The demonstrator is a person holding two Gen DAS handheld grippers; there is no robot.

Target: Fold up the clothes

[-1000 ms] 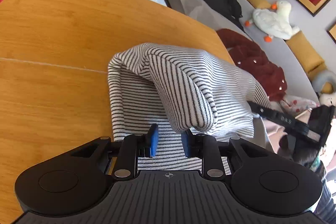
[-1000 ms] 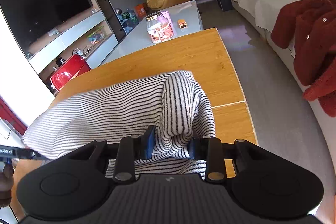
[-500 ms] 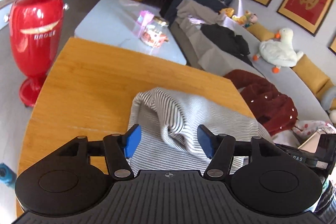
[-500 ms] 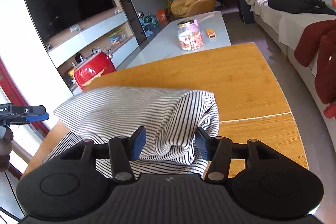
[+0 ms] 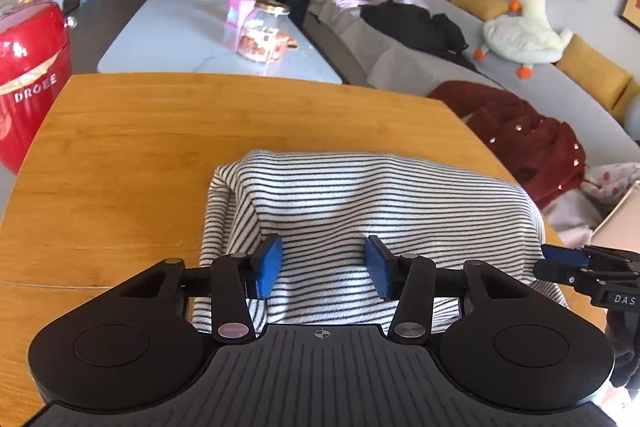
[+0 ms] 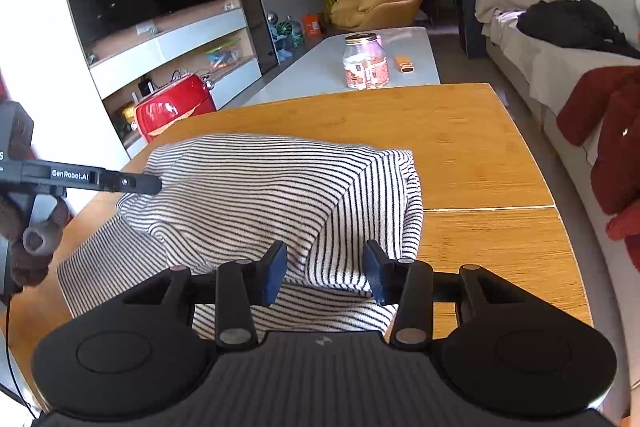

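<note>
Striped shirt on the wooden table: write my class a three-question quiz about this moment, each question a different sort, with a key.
1. True or false: the left claw is shut on the striped shirt.
2. What stands on the pale coffee table? A) jar B) kettle C) plant
3. Fill in: the shirt lies on a ____ table.

Key: 1 false, both it and the right claw are open; 2 A, the jar; 3 wooden.
</note>
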